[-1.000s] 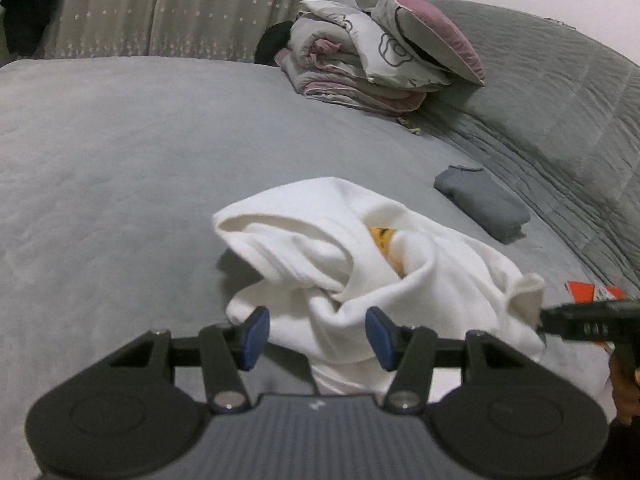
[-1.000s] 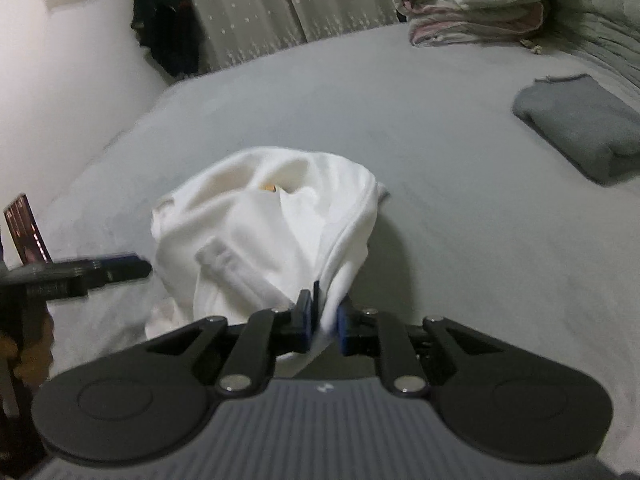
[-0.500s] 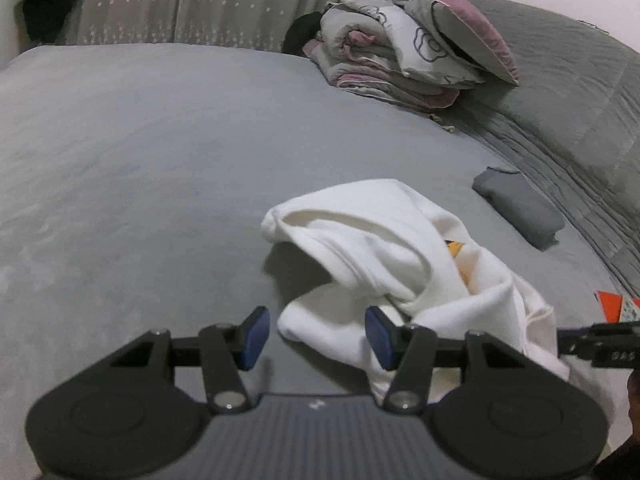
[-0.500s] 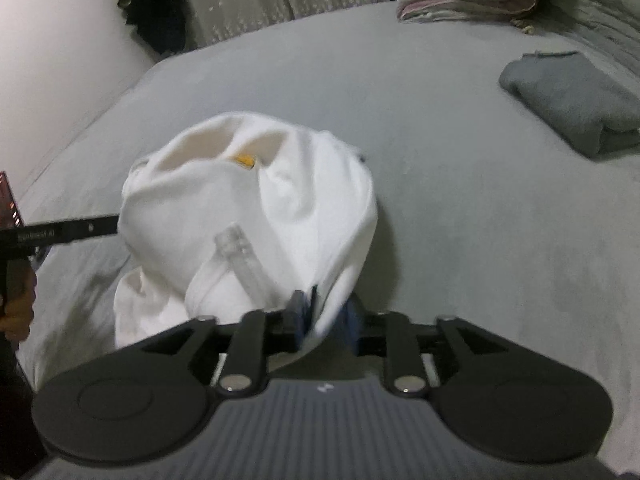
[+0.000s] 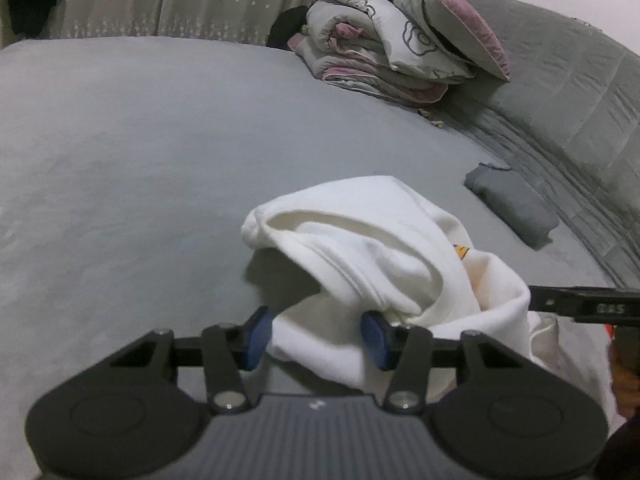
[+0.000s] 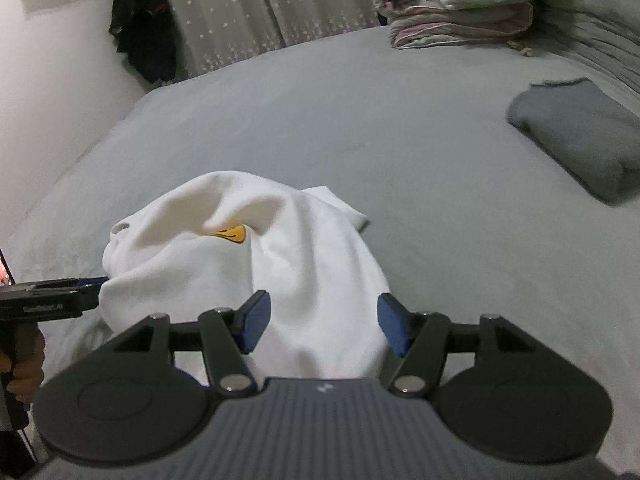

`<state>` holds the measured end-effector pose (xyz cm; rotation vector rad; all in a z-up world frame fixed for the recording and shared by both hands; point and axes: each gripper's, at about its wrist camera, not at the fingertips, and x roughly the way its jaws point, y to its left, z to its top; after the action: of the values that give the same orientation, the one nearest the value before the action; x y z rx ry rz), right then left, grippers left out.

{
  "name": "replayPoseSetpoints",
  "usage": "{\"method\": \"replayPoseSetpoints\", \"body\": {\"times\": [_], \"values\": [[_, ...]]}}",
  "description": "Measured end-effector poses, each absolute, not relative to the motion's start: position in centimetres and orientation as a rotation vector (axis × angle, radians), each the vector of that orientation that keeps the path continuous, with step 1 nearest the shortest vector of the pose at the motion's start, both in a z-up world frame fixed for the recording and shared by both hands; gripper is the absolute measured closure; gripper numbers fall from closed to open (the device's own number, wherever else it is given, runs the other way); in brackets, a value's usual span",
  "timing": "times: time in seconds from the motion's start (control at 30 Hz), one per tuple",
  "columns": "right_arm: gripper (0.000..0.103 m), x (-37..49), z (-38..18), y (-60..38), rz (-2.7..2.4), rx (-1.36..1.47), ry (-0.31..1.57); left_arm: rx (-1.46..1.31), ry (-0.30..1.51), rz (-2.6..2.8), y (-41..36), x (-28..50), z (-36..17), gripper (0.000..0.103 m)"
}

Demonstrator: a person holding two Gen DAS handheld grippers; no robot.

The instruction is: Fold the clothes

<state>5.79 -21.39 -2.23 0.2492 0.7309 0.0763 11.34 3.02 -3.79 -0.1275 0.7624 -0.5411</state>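
A crumpled white garment (image 5: 372, 240) with a small yellow print (image 6: 230, 234) lies heaped on the grey bed (image 5: 140, 160). My left gripper (image 5: 316, 338) is at the garment's near left edge. A fold of white cloth lies between its blue pads, and the jaws are closing without a clear pinch. My right gripper (image 6: 324, 326) is over the garment's near right side. Its jaws are opening wide, cloth bulges between them and the pads stand off it.
A folded grey garment (image 6: 580, 136) lies on the bed to the right. A pile of folded bedding and a pillow (image 5: 392, 56) sits at the far end near the curtain. A black garment (image 6: 144, 28) hangs at the far left. A hand (image 6: 24, 360) holds the left tool.
The right gripper was shut on the garment's edge; its jaws have spread and let it go. The left gripper has moved in, so cloth now lies between its pads. The garment has slumped lower.
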Motion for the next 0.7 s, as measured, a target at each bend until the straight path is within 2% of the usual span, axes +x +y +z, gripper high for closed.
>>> {"method": "replayPoseSetpoints", "body": {"times": [0.33,0.4,0.43,0.47,0.53,0.6,0.7], "values": [[0.04,9.9,-3.2,-19.2,0.1,0.226,0.692,-0.155,0.763,-0.581,2.6,11.8,-4.6,0.063],[0.04,10.4,-3.6,-19.1,0.1,0.218,0.681,-0.172,0.767,-0.594,2.6,11.9,-4.7,0.072],[0.043,10.5,-3.9,-19.2,0.1,0.218,0.679,-0.183,0.771,-0.603,2.6,11.9,-4.7,0.081],[0.048,10.5,-4.2,-19.4,0.099,0.223,0.682,-0.192,0.774,-0.604,2.5,11.9,-4.8,0.082],[0.075,10.4,-4.2,-19.5,0.092,0.231,0.685,-0.198,0.775,-0.567,2.2,11.8,-4.9,0.088],[0.083,10.3,-4.2,-19.6,0.088,0.241,0.687,-0.204,0.764,-0.532,2.0,11.4,-4.8,0.094],[0.088,9.8,-3.9,-19.4,0.079,0.265,0.673,-0.195,0.733,-0.487,1.9,10.6,-4.3,0.098]]}}
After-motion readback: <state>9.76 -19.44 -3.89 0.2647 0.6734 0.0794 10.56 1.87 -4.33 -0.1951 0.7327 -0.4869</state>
